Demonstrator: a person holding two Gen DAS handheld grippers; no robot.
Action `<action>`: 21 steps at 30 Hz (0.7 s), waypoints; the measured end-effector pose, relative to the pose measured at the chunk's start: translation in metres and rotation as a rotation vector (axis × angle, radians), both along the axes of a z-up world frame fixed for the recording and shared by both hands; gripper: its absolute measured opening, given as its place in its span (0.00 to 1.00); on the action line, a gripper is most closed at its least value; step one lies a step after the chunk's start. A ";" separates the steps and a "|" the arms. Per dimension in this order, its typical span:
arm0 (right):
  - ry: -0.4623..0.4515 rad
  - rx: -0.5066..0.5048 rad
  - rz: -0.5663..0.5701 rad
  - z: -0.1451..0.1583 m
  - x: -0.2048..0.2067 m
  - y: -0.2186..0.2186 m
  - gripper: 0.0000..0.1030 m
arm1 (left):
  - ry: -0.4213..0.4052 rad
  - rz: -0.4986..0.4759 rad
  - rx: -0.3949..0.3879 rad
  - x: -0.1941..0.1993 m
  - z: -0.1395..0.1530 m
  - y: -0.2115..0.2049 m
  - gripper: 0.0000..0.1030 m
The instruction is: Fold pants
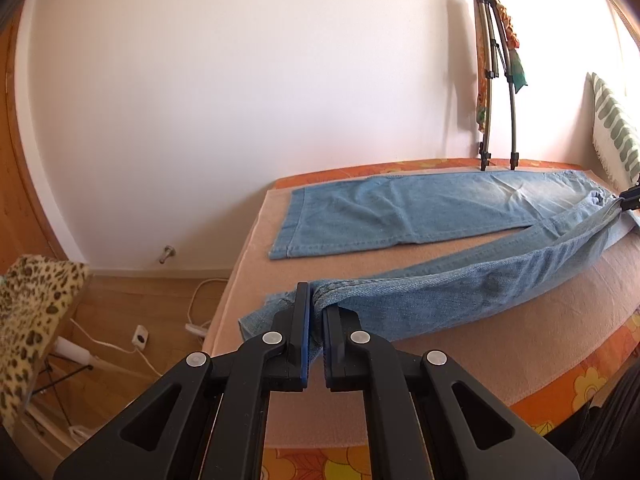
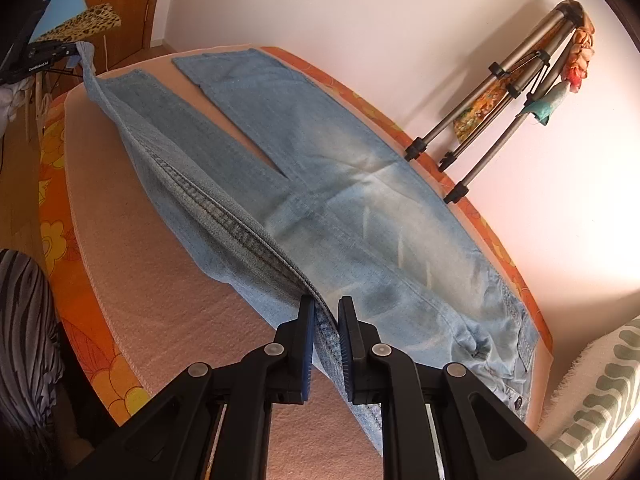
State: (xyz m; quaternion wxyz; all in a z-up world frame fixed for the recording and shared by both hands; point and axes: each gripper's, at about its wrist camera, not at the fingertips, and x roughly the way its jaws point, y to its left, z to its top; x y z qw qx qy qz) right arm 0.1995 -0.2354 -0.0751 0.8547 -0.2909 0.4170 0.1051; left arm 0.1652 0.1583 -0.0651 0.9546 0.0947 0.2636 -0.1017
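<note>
Left wrist view: left gripper pinched on near leg's hem, jeans spread on pink cover of bed. Right wrist view: right gripper clamped on outer seam near waist, same leg raised off cover along its length, stretched taut between both grippers. Far leg flat, just beside tripod at wall. Fold hardly begun, by the look of it: near leg lifted but not yet laid over far leg; crosswise folds all left. Light blue denim, faded pale at thigh and seat, stiff doubled seam, hem bunched at left pads, few creases on flat leg.
</note>
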 end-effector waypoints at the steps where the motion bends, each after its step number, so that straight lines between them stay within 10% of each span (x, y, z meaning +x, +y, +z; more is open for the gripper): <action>1: -0.014 -0.005 -0.006 0.005 0.002 0.000 0.09 | -0.012 0.001 -0.004 0.004 0.005 -0.001 0.04; 21: -0.128 -0.118 -0.121 0.047 0.163 -0.013 0.06 | -0.052 -0.011 -0.005 0.171 0.037 -0.038 0.04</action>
